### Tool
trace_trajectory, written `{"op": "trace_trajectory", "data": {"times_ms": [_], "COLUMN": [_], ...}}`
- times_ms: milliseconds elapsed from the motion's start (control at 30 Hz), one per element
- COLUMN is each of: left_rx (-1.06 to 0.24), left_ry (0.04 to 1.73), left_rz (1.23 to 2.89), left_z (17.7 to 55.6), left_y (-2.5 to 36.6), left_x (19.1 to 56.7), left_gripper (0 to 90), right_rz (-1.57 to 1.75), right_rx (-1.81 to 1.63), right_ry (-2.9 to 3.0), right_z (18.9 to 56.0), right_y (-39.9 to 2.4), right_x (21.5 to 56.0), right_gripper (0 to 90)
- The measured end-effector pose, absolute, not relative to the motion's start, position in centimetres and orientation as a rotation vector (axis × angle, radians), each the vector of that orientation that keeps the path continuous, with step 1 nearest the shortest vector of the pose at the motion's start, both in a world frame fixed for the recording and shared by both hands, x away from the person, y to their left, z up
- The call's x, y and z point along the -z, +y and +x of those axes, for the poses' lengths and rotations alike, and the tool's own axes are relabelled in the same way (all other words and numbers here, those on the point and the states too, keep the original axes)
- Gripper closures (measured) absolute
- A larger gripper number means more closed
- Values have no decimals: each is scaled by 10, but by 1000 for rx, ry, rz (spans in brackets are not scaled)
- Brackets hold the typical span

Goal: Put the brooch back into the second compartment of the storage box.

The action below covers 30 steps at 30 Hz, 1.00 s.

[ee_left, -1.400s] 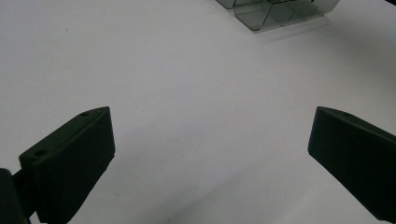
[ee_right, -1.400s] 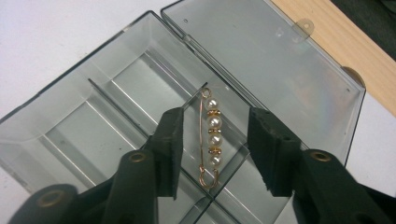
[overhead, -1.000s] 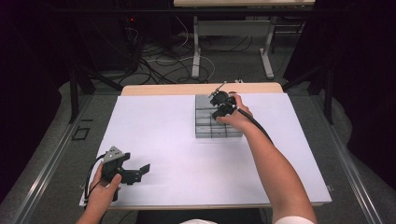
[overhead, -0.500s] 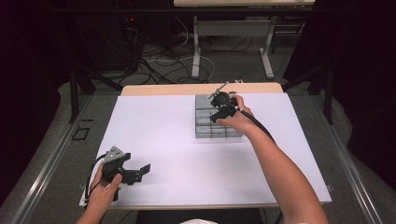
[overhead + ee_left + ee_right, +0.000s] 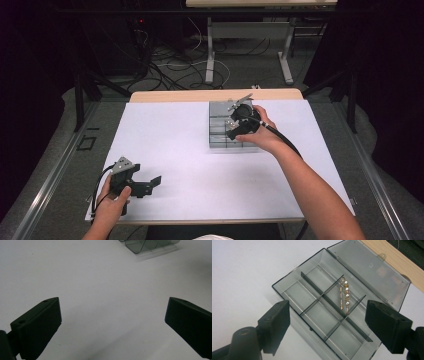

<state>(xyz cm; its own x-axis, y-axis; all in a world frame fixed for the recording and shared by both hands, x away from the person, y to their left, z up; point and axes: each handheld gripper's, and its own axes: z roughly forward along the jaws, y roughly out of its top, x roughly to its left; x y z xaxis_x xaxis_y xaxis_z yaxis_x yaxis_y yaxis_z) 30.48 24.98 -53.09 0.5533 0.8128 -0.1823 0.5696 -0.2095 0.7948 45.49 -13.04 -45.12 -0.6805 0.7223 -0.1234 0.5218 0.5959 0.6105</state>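
A gold beaded hairpin [image 5: 344, 295] already lies in the open divided box [image 5: 294, 287] near the table's [image 5: 165, 130] far edge (other compartments empty). Both grippers, right [image 5: 327, 327] above it and left [image 5: 150, 184] at the near-left corner, are spread, holding nothing.

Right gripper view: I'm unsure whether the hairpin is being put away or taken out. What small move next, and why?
Probably lower the right gripper toward the gold beaded hairpin. Its jaws are wide open and hold nothing, hanging above the open smoky plastic box, where the hairpin lies in a middle compartment against a divider. The left gripper is far off, open over bare white table.
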Motion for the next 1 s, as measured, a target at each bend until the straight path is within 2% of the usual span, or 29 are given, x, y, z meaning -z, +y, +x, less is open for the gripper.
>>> {"op": "trace_trajectory", "data": {"times_ms": [333,667,1000], "left_rx": [-347,-349,-351], "left_ry": [1124,1125,1124], "left_rz": [1902,1901,1899], "left_z": [305,305,305], "left_y": [250,249,249], "left_x": [531,531,531], "left_gripper": [5,5,5], "right_rz": [958,959,994], "right_rx": [-834,-860,-867], "right_ry": [2438,2448,2409], "right_z": [429,399,376], "right_y": [-142,-153,-167], "right_x": [453,461,476], "right_gripper": [116,0,0]}}
